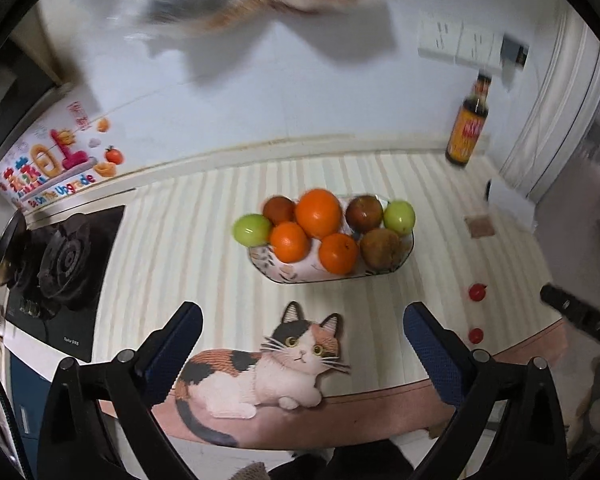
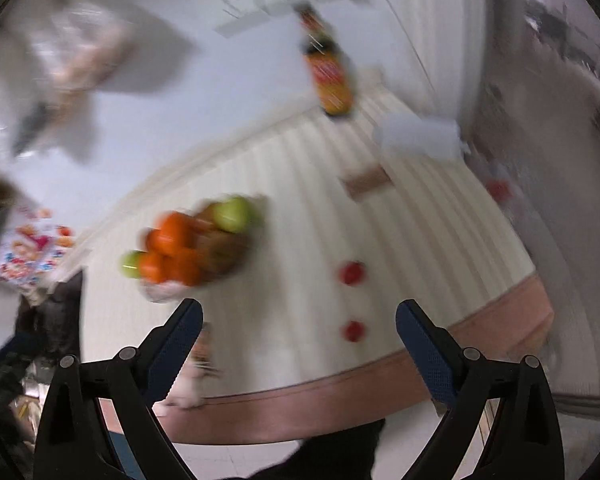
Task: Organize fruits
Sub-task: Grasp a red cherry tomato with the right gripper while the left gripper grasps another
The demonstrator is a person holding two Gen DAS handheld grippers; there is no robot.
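An oval patterned plate (image 1: 300,274) sits mid-counter, piled with fruit: three oranges (image 1: 318,213), two green apples (image 1: 252,229), two dark red fruits (image 1: 364,210) and a brown kiwi (image 1: 381,248). Two small red tomatoes (image 1: 477,292) lie on the striped mat to its right. My left gripper (image 1: 302,334) is open and empty, held in front of the plate over a cat picture. In the blurred right wrist view, my right gripper (image 2: 298,330) is open and empty, with the fruit pile (image 2: 188,248) ahead to the left and the tomatoes (image 2: 352,273) ahead between the fingers.
A gas hob (image 1: 60,272) lies at the left, a colourful box (image 1: 52,164) behind it. A dark sauce bottle (image 1: 468,128) stands at the back right by the wall. The mat's pink front edge (image 1: 380,404) lies close. The right gripper's body (image 1: 580,314) shows at the right.
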